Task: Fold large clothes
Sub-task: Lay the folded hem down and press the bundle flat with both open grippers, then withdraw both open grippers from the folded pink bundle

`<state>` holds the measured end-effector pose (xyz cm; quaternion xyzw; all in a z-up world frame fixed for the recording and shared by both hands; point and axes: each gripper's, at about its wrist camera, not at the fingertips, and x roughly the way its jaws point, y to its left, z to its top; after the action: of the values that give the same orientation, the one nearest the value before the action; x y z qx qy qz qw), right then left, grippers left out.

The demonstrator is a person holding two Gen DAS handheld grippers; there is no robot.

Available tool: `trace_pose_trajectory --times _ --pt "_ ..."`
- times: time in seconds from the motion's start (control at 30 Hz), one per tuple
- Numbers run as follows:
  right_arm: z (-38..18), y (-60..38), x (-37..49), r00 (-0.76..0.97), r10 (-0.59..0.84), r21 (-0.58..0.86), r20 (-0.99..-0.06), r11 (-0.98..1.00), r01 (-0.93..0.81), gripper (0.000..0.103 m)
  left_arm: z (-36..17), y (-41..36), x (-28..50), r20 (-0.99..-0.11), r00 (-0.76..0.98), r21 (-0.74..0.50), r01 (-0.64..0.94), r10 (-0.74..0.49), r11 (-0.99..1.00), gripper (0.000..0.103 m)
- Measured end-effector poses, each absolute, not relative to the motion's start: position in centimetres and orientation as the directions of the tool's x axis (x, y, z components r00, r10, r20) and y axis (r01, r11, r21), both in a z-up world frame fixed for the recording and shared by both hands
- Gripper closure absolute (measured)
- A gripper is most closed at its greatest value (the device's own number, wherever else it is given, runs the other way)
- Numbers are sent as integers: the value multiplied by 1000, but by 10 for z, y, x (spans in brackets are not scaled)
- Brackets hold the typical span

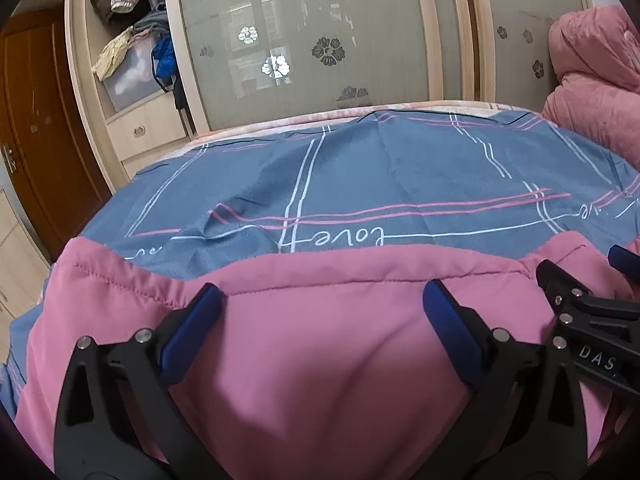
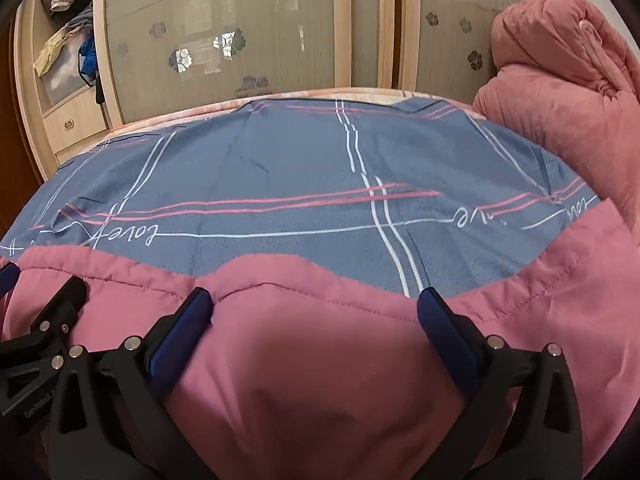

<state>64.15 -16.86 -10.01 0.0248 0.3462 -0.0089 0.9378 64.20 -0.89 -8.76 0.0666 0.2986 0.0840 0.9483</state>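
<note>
Two black grippers with blue finger pads are seen side by side over a pink quilted padded garment [image 1: 312,360], which lies on a grey-blue bedsheet with pink and white lines [image 1: 360,168]. The left gripper [image 1: 320,300] is spread wide, its fingers straddling the stitched far edge of the garment; nothing is pinched between them. The right gripper [image 2: 314,300] is likewise spread wide over the same edge, with no cloth clamped.

The step in hand is judged to be a grasp of that hem. It would be done well if both pairs of fingers were lowered until the stitched seam sat between the pads, then closed evenly, so that the edge could be lifted level and the padded cloth not bunched.

In the left view a brown wooden door [image 1: 36,120] is shown, which is hardly seen in the right view. In the right view the garment's right-hand part is shown running towards a heaped pink fleece blanket [image 2: 560,80], seen only partly from the left.
</note>
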Motion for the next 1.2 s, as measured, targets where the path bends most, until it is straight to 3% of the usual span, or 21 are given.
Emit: trace_pose_trajectory --times 0.17,0.33,0.47,0.57,0.63,0.77,1.1,1.2 --pt "-71 -187 632 766 98 131 -636 991 -19 1 -68 0 636 -576 803 135 -88 150 987 2" --pt "-21 -246 578 870 -63 -10 -490 998 66 1 -8 56 589 -456 873 141 -121 173 983 2" --pt "-59 -296 586 800 -101 47 -592 986 159 1 -40 96 598 -518 796 246 -211 312 946 2" --pt "-96 -310 603 735 -88 81 -673 978 191 1 -76 118 609 -604 742 182 -226 290 957 2" --pt "-109 -313 610 721 -70 105 -690 975 195 1 -82 128 606 -592 763 103 -250 262 963 2" --pt "-127 -314 620 707 -50 140 -706 968 208 1 -88 125 606 -558 778 116 -270 288 956 2" --pt "-129 -332 614 732 26 260 -681 943 209 1 -84 122 599 -525 791 121 -295 313 948 2" --pt "-107 -357 584 811 19 377 -584 892 251 1 -65 115 588 -474 772 224 -361 425 905 2"
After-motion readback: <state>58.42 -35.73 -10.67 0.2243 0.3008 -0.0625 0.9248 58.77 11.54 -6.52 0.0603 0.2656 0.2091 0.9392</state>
